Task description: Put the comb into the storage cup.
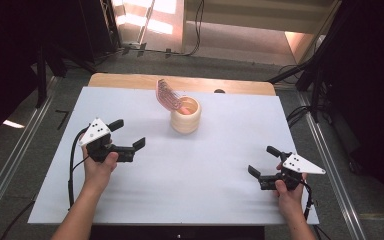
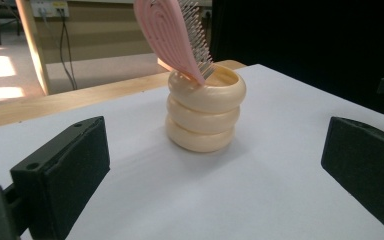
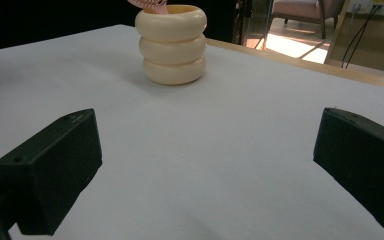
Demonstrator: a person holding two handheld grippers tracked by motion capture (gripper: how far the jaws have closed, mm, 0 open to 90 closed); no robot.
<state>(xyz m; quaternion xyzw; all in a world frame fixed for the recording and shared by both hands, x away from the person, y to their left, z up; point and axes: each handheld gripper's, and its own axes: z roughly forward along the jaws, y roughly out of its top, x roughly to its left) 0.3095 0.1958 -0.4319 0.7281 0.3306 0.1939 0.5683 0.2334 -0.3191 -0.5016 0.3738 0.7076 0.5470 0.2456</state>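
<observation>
High view: a cream holder (image 1: 185, 116) of three stacked rings stands upright on the white table (image 1: 180, 175), toward the far edge, near the middle. It contains one item, a pink brush (image 1: 166, 94), handle down inside, head rising above the rim and leaning left, bristles facing right. Left gripper (image 1: 128, 134) sits on the left side, jaws wide, holding nothing, well apart from the holder. Right gripper (image 1: 263, 161) sits at the near right, jaws wide, likewise holding nothing. Left gripper view confirms the brush (image 2: 172, 35) resting against the holder's (image 2: 205, 112) rim. Right gripper view shows the holder (image 3: 172, 45) farther off, nothing between the jaws.
</observation>
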